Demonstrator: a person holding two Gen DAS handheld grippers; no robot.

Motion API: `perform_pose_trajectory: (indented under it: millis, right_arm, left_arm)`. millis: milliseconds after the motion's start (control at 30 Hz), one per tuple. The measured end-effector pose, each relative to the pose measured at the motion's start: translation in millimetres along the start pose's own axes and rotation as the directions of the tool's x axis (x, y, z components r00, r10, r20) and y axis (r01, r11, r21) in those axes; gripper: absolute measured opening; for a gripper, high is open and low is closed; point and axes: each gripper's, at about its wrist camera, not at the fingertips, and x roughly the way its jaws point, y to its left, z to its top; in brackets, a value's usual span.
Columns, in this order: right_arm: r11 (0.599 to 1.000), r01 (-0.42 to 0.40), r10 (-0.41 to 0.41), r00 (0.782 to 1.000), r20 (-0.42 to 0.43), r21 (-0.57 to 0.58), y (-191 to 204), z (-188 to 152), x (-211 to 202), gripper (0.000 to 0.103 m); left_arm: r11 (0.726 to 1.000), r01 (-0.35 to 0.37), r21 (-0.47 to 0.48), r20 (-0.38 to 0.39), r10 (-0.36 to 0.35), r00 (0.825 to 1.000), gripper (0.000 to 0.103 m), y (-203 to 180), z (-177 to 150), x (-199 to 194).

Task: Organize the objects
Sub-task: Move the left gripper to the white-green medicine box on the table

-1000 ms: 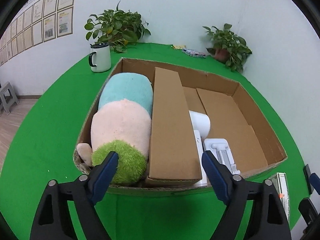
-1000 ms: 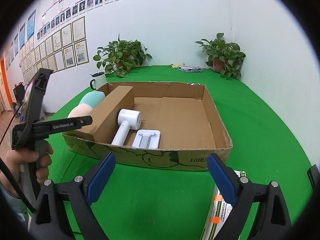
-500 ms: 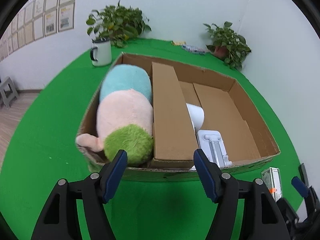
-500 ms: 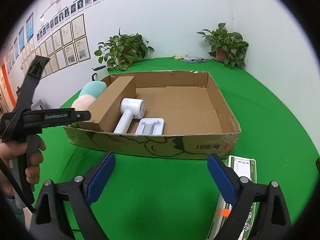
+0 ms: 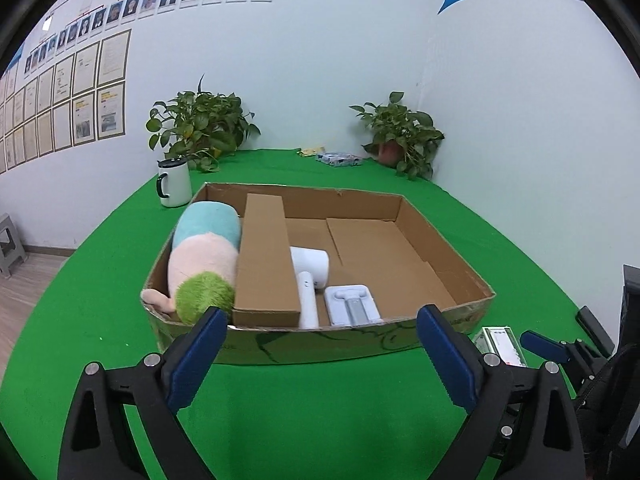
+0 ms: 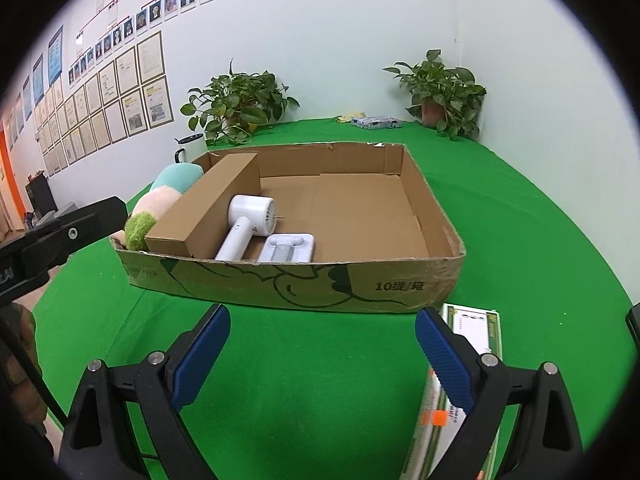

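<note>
The green-and-white box (image 6: 460, 380) is seen flat beneath the right gripper (image 6: 322, 348), probably under its right finger, long axis running forward; jaws wide, empty. The left gripper (image 5: 320, 350), farther off, is opening, empty.

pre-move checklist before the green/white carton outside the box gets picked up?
1. Right gripper empty: ok, jaws wide, nothing between them.
2. Left gripper clear of the cardboard box: ok, jaws opening, nothing between them, short of the front wall.
3. Green and white carton reachable: ok, lies flat on the green cloth outside the box's front right corner, partly behind the right gripper's right finger.
4. Free space in the box: ok, right half of the floor is bare.
5. Packed items settled: ok, plush toy, long brown box, hair dryer and white stand lie inside.
6. Carton's far end: cannot tell, runs out of frame.
</note>
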Motion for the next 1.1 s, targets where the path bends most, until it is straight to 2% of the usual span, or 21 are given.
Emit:
perform_pose_trajectory:
  millis: [167, 367, 433, 633, 667, 767, 833, 933, 1033, 1067, 1100]
  right_arm:
    - [0.999, 0.034, -0.034, 0.999, -0.005, -0.025, -12, -19, -10, 0.094]
    - [0.99, 0.131, -0.127, 0.987, -0.096, 0.045, -59, -43, -9, 0.094]
    - [0.986, 0.152, -0.142, 0.98, -0.138, 0.071, -74, -50, -8, 0.094]
    - [0.986, 0.106, -0.074, 0.969, -0.237, 0.125, -85, -69, 2, 0.094]
    - [0.988, 0.102, -0.071, 0.967, -0.244, 0.119, -83, -71, 4, 0.092]
    - [0.993, 0.095, -0.072, 0.96, -0.269, 0.075, -75, -78, 8, 0.073]
    - [0.995, 0.084, -0.066, 0.962, -0.265, 0.057, -71, -78, 8, 0.071]
    - [0.999, 0.008, 0.004, 0.964, -0.266, 0.044, -59, -78, 7, 0.07]
    - [0.996, -0.088, 0.083, 0.963, -0.256, -0.008, -37, -80, 1, 0.07]
    - [0.993, -0.112, 0.1, 0.963, -0.25, -0.033, -28, -81, -1, 0.072]
    - [0.992, -0.116, 0.099, 0.964, -0.246, -0.054, -23, -82, -2, 0.078]
  left_arm:
    - [0.999, 0.047, 0.025, -0.02, -0.047, 0.999, 0.096, -14, -15, 6]
    - [0.989, 0.135, 0.056, -0.103, -0.129, 0.986, 0.096, -35, -28, 25]
    - [0.981, 0.187, 0.048, -0.143, -0.178, 0.974, 0.096, -44, -34, 35]
    - [0.952, 0.305, -0.023, -0.253, -0.301, 0.92, 0.096, -65, -58, 63]
    - [0.949, 0.314, -0.028, -0.26, -0.31, 0.914, 0.094, -66, -61, 65]
    - [0.946, 0.323, -0.032, -0.271, -0.32, 0.908, 0.093, -66, -65, 65]
    - [0.942, 0.332, -0.045, -0.276, -0.331, 0.902, 0.093, -62, -64, 64]
    - [0.933, 0.35, -0.084, -0.284, -0.359, 0.889, 0.093, -49, -62, 62]
    - [0.917, 0.374, -0.136, -0.331, -0.398, 0.855, 0.093, -41, -70, 68]
    - [0.912, 0.381, -0.149, -0.352, -0.409, 0.842, 0.093, -40, -75, 71]
    - [0.91, 0.383, -0.158, -0.368, -0.415, 0.832, 0.093, -41, -79, 75]
